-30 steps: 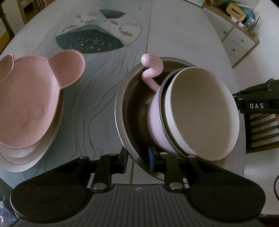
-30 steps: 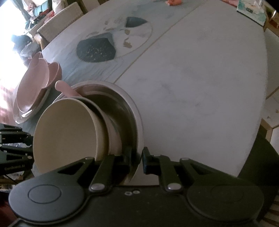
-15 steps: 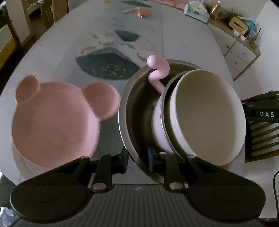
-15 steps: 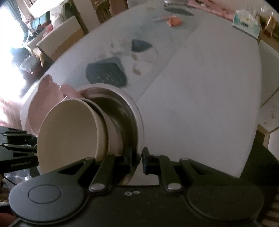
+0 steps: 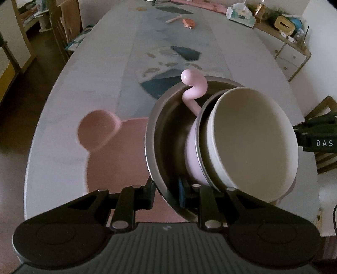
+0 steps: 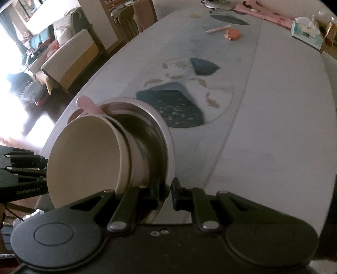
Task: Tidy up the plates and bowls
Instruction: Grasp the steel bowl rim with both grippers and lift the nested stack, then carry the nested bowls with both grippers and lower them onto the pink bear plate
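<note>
Gripping the steel bowl's rim, both grippers, left and right, hold it tilted at frame centre above the counter; nested cream bowl and pink cup inside, pink plate lower left.

Steel bowl: sitting tilted, above plate, rim lying between both grippers' fingers.
Cup: lying in steel bowl.
Inner bowl: nesting in cup.
Tissue box: lying at table's far end.

Dim room — sideboard, sunlit dark floor
</note>
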`<state>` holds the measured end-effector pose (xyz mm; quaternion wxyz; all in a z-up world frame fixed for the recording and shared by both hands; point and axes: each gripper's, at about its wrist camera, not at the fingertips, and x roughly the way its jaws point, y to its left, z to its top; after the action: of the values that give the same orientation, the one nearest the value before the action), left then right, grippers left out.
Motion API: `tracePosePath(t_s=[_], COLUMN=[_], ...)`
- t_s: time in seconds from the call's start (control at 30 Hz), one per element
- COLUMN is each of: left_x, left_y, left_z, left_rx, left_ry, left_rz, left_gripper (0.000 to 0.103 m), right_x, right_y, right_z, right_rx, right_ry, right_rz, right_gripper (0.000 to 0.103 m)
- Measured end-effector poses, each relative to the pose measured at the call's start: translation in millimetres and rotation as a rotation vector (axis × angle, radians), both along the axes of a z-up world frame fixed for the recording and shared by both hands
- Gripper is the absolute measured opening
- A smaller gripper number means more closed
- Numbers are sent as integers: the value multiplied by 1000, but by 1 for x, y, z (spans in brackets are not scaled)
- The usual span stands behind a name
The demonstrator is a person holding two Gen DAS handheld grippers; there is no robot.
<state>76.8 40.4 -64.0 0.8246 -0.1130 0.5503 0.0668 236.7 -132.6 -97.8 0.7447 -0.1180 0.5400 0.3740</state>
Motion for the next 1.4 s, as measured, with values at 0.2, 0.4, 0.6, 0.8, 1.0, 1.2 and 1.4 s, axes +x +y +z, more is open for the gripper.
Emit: tracePosePath(t_s=[0.2, 0.4, 0.6, 0.8, 1.0, 1.2, 1.4], left_x=[-11, -16, -18, -18, -15, -18, -22], left_y=[36, 56, 64, 68, 68, 70, 71], left_z=[-5, -15, -27, -35, -39, -40, -37], left_rx=[-3, -4, -9, -8, -6, -14, 8], left_ry=[13, 32, 42, 51, 51, 44, 21], left_rz=[-42, -70, -88, -91, -95, -87, -91], left_gripper=[20, 20, 20, 20, 19, 19, 19], right_x=[-19, -36, -43, -49, -53, -52, -54], right_y=[36, 56, 64, 70, 72, 72, 70], right_z=[-8, -21, -31, -37, -40, -40, -39], right_rx=[-8, -26, -45, -58, -67, -63, -62], right_ry=[13, 33, 46, 49, 35, 45, 53], right_rz=[-44, -74, -103, -112, -109, -124, -128], right_gripper=[12, 12, 12, 13, 13, 14, 19])
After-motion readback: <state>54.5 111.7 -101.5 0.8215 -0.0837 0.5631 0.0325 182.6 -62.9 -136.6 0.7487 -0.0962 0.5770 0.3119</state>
